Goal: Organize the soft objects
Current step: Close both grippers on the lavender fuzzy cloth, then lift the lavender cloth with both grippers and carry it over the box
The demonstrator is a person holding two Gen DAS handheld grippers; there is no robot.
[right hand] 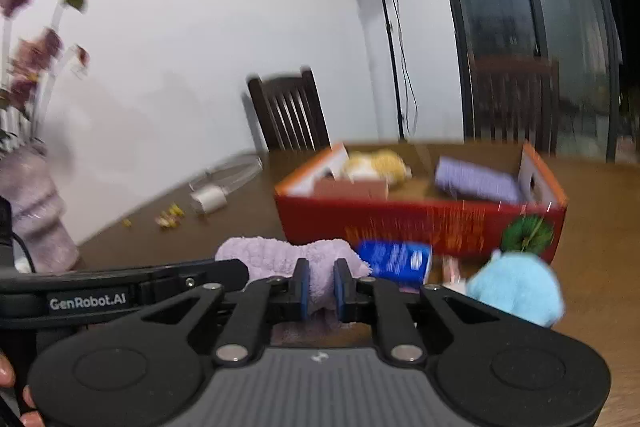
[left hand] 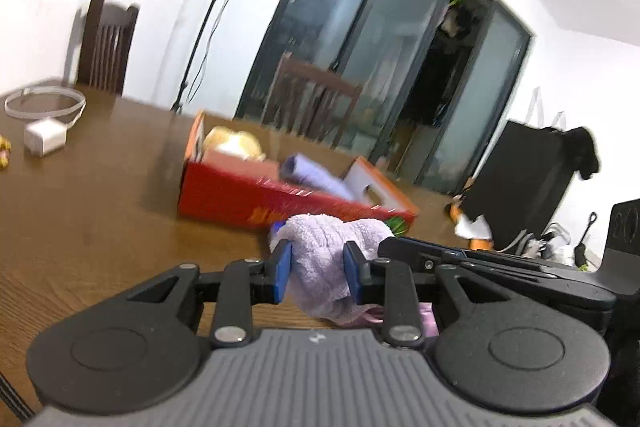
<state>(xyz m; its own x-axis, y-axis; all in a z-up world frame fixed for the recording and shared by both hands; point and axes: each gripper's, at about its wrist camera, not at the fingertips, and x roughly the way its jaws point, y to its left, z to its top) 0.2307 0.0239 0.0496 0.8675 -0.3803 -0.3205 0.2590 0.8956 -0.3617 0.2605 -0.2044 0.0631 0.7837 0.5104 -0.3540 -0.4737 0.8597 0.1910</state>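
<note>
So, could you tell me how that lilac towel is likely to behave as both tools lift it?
The lilac towel will probably sag: its fleece bunches between the left tool and right tool. It looks light. The plush pile likely resists slipping.

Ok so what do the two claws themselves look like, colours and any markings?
Both claws, left claw and right claw, look alike: matte black linkage arms with silver pivot pins, two round black discs at the base and a ribbed grey plate bearing a small white logo. The finger pads are blue. In the right wrist view, a black bar alongside carries white "GenRobot.AI" lettering.
</note>
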